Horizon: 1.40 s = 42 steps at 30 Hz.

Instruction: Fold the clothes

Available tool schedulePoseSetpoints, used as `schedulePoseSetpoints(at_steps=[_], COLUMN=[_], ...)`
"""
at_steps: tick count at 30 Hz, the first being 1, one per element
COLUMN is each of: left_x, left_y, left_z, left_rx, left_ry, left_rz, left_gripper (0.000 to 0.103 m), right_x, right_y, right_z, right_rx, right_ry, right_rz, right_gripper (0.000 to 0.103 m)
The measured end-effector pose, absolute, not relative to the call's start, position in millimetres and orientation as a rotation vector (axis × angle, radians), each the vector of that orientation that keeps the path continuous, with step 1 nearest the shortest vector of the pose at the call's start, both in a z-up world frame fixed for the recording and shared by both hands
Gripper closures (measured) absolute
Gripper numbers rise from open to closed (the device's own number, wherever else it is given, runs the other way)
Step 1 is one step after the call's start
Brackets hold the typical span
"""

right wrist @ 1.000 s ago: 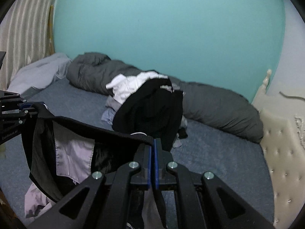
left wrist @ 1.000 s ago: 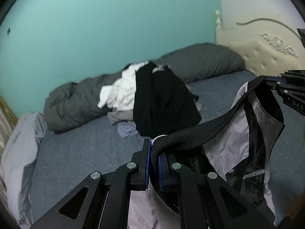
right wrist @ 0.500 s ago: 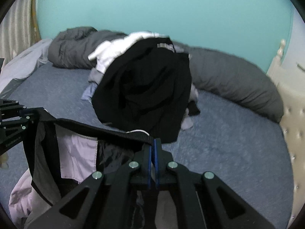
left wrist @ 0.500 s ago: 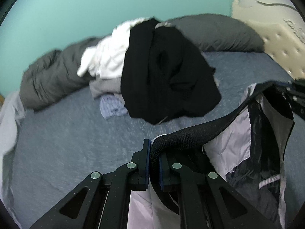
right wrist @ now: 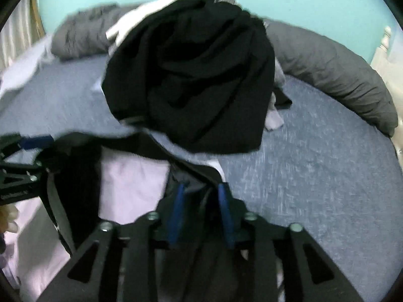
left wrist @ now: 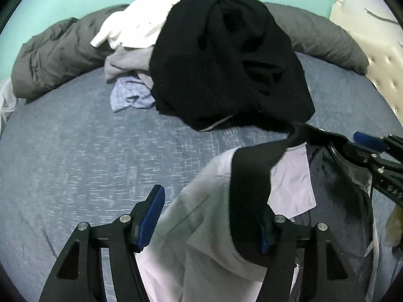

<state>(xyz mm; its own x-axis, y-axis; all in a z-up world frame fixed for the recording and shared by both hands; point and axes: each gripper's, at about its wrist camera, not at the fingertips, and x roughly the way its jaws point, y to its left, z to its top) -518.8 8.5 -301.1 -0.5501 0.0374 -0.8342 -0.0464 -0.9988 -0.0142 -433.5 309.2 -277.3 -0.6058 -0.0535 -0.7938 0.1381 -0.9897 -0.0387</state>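
Setting: a home bedroom
Evidence: blue-grey bedsheet (left wrist: 75,156), cream tufted headboard (left wrist: 382,70) (far corner), long grey pillow (right wrist: 335,73)

Dim, cool indoor light, soft shadows, strong fisheye curvature with dark corners, right wrist view motion-blurred

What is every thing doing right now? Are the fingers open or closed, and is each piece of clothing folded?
Left gripper: open, black waistband draped over one of its fingers.
Right gripper: open, cloth lying between its fingers.
Lilac garment with black waistband: unfolded, laid on the bed.
Black garment: crumpled on top of the pile.
White garment: crumpled in the pile.
Grey duvet: bunched along the wall.
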Motion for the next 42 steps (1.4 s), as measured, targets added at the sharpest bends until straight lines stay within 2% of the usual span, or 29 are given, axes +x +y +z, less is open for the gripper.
schedulePoseSetpoints(at_steps=[2, 4, 5, 7, 10, 16, 23, 34, 37, 39, 42], left_x=[-507.1, -492.2, -485.6, -472.0, -445.9, -366.7, -269.9, -182.0, -164.3, -154.3, -141.3], left_y=[5.4, 0.4, -3.0, -11.9, -21.7, -29.7, -52.3, -63.5, -65.7, -67.9, -68.9], left_z=[-288.9, -274.5, -268.7, -259.9, -247.1, -238.9, -261.6, -261.1, -257.6, -254.3, -252.1], left_rx=[-1.414, -1.381, -1.367, -1.345, -1.344, -1.371, -1.493, -1.526, -1.521, -1.512, -1.503], left_ry=[0.012, -0.008, -0.023, -0.060, -0.124, -0.107, -0.172, -0.265, -0.284, -0.299, -0.293], left_rz=[2.742, 2.748, 2.749, 2.764, 2.759, 2.750, 2.716, 2.717, 2.723, 2.730, 2.733], left_gripper=[0.037, 0.036, 0.034, 0.022, 0.021, 0.021, 0.021, 0.021, 0.021, 0.021, 0.021], right_x=[-423.7, -412.4, -404.3, -379.7, -338.6, -251.7, -153.8, -71.6, -62.8, -57.0, -49.3], right_y=[317.3, 328.0, 333.8, 349.8, 375.1, 414.6, 438.6, 422.6, 415.8, 412.3, 409.6], right_z=[-262.8, -245.9, -237.3, -225.5, -214.6, -242.6, -292.8, -341.7, -352.6, -357.6, -355.2], right_rx=[1.247, 1.157, 1.125, 1.080, 1.033, 1.190, 1.401, 1.604, 1.641, 1.660, 1.657], right_ry=[0.090, 0.035, 0.003, -0.096, -0.250, -0.372, -0.587, -0.750, -0.748, -0.722, -0.697], right_rz=[-2.762, -2.808, -2.834, -2.855, -2.862, -2.796, -2.676, -2.500, -2.474, -2.478, -2.515], right_gripper=[0.048, 0.047, 0.047, 0.046, 0.044, 0.043, 0.043, 0.043, 0.053, 0.071, 0.093])
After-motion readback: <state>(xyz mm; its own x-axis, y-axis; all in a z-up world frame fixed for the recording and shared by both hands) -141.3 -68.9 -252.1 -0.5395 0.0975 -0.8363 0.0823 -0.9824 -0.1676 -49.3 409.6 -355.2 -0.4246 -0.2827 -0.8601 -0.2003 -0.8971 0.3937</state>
